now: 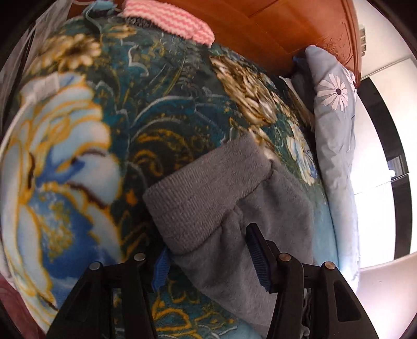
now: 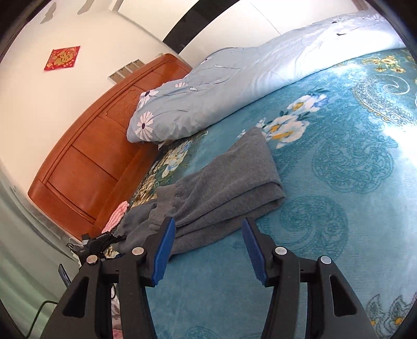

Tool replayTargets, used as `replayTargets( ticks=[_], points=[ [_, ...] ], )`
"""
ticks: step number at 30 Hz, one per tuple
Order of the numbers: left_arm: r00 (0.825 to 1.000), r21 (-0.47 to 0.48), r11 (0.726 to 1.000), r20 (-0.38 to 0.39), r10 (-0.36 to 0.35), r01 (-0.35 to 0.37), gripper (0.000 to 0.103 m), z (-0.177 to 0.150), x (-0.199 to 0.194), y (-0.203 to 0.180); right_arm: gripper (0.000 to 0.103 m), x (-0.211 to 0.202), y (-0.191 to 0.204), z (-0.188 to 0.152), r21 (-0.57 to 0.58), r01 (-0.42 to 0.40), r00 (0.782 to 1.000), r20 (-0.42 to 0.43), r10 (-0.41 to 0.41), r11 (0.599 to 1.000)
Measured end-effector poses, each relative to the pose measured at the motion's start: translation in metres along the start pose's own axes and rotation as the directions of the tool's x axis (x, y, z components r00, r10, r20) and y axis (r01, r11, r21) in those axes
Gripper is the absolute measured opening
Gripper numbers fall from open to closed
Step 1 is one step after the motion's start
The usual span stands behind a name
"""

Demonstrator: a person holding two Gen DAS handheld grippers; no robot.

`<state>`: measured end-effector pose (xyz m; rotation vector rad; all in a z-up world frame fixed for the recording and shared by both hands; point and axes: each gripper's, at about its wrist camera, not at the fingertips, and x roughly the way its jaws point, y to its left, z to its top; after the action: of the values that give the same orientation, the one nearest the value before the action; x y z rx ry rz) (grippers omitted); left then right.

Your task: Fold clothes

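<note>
Grey fleece trousers [image 2: 221,180] lie folded lengthwise on the teal flowered blanket [image 2: 338,182]. In the left wrist view a ribbed grey cuff [image 1: 206,193] and the soft grey cloth lie between the fingers of my left gripper [image 1: 208,258]. Its jaws stand wide apart around the cloth, with one blue pad partly hidden under it. My right gripper [image 2: 207,250] is open and empty, just in front of the near edge of the trousers. The left gripper [image 2: 96,243] shows at the trousers' far-left end in the right wrist view.
A pale blue flowered quilt [image 2: 234,86] lies rolled along the bed's far side. A pink-and-white striped knit [image 1: 169,18] rests by the wooden headboard [image 2: 86,161]. A white wall stands behind the bed.
</note>
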<state>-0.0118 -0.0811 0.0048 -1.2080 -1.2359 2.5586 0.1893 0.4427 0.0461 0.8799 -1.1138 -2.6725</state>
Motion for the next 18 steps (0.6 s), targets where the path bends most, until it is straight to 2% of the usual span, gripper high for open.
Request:
replayTargets(
  ticks=[2,6,9,13,16,18],
  points=[
    [0.997,0.052,0.996,0.008,0.073,-0.073,0.022,0.001,-0.001,-0.014,0.055,-0.004,-0.007,0.001,0.016,-0.002,1.000,0.014,0.001,1.000],
    [0.979,0.157,0.966,0.040,0.201,-0.205,0.018,0.002,-0.005,-0.044,0.055,-0.014,-0.020,0.002,0.037,-0.011,0.999,0.041,0.009,0.999],
    [0.986,0.290,0.944,0.099,0.133,-0.156,0.018,-0.013,-0.025,-0.099,0.055,-0.017,-0.028,0.004,0.054,-0.017,0.999,0.049,0.014,0.998],
    [0.994,0.480,0.875,0.108,0.008,-0.059,0.018,-0.039,-0.031,-0.193,0.055,-0.019,-0.034,0.004,0.065,-0.031,0.998,0.048,0.028,0.997],
    [0.995,0.598,0.802,0.075,-0.068,0.010,0.018,-0.071,-0.026,-0.258,0.055,-0.020,-0.035,0.004,0.058,-0.034,0.998,0.046,0.031,0.998],
    [0.994,0.677,0.734,0.024,-0.102,0.059,0.018,-0.107,-0.012,-0.293,0.055,-0.021,-0.036,0.004,0.059,-0.037,0.998,0.048,0.034,0.998]
  ],
)
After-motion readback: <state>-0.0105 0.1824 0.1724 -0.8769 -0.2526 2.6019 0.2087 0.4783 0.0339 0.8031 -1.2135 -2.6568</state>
